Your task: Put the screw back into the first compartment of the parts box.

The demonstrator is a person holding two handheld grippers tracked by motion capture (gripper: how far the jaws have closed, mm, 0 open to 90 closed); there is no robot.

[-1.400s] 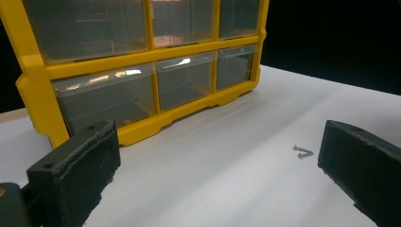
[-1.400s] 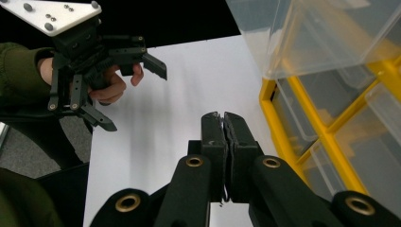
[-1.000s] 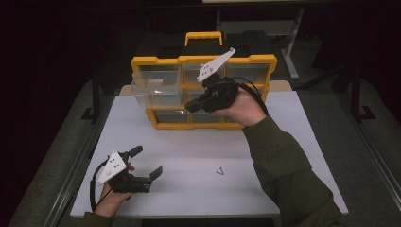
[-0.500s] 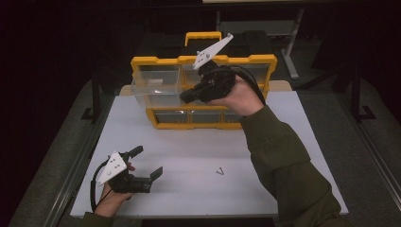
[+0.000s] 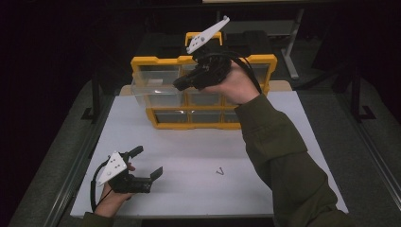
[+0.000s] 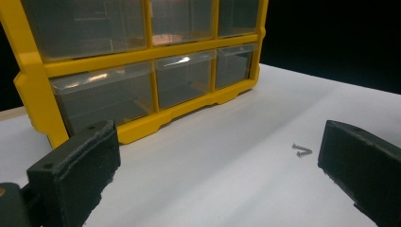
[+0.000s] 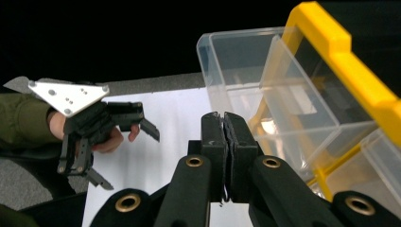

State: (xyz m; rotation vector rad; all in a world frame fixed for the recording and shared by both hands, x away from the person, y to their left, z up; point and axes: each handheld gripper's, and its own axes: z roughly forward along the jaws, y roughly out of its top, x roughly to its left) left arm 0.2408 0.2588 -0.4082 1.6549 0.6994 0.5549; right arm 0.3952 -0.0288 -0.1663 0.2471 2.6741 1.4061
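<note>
Screws (image 5: 220, 171) lie on the white table (image 5: 198, 146), toward the near right of its middle, well apart from both grippers; in the high view too small to tell how many, in the left gripper view (image 6: 301, 150) it looks like two, touching or crossed, hard to say which; left gripper (image 5: 146, 163) sits at the near left corner of the table, held low in the left hand (image 5: 115, 195), jaws spread wide with nothing between them; in the left gripper view its two black pads (image 6: 78, 163) stand far apart, both cut off by the picture's lower edge; yellow drawer cabinet (image 5: 163, 125) stands at the back of the table, clear drawers in rows, contents hard to make out through the plastic; its top is partly hidden by the right hand; one clear drawer (image 5: 153, 91) at the upper left is pulled out and sticks forward; in the right gripper view that drawer (image 7: 246, 71) looks open-topped, inside not clear; right gripper (image 5: 178, 85) is held up in front of the cabinet's upper rows, beside the pulled-out drawer, contact not clear; its jaws are pressed together (image 7: 223, 142); whether a small thing is pinched between them I cannot tell; right sleeve (image 5: 279, 156) crosses the table's right half and hides part of it.
</note>
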